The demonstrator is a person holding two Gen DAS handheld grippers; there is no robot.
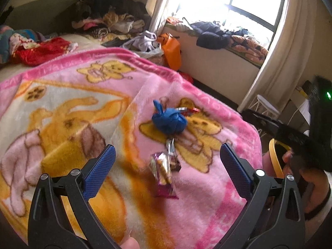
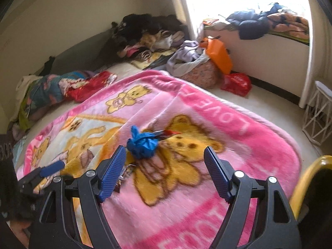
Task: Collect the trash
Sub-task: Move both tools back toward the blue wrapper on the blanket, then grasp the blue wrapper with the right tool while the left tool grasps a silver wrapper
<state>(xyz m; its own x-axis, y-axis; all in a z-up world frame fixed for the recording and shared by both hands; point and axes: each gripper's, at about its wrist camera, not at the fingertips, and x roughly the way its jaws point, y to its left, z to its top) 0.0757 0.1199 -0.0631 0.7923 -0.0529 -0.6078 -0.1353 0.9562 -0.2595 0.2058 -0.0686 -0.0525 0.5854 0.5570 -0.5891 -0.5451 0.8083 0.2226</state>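
A crinkled foil snack wrapper (image 1: pixel 164 176) lies mid-frame on the fluffy pink bear-print blanket (image 1: pixel 207 197), below a knotted blue bag (image 1: pixel 169 122). The left gripper (image 1: pixel 167 166) and right gripper (image 2: pixel 165 172) hover wide open.

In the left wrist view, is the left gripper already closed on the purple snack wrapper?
No: the left gripper stands wide open, and the purple snack wrapper lies loose on the pink cartoon-bear blanket between its blue-padded fingers.
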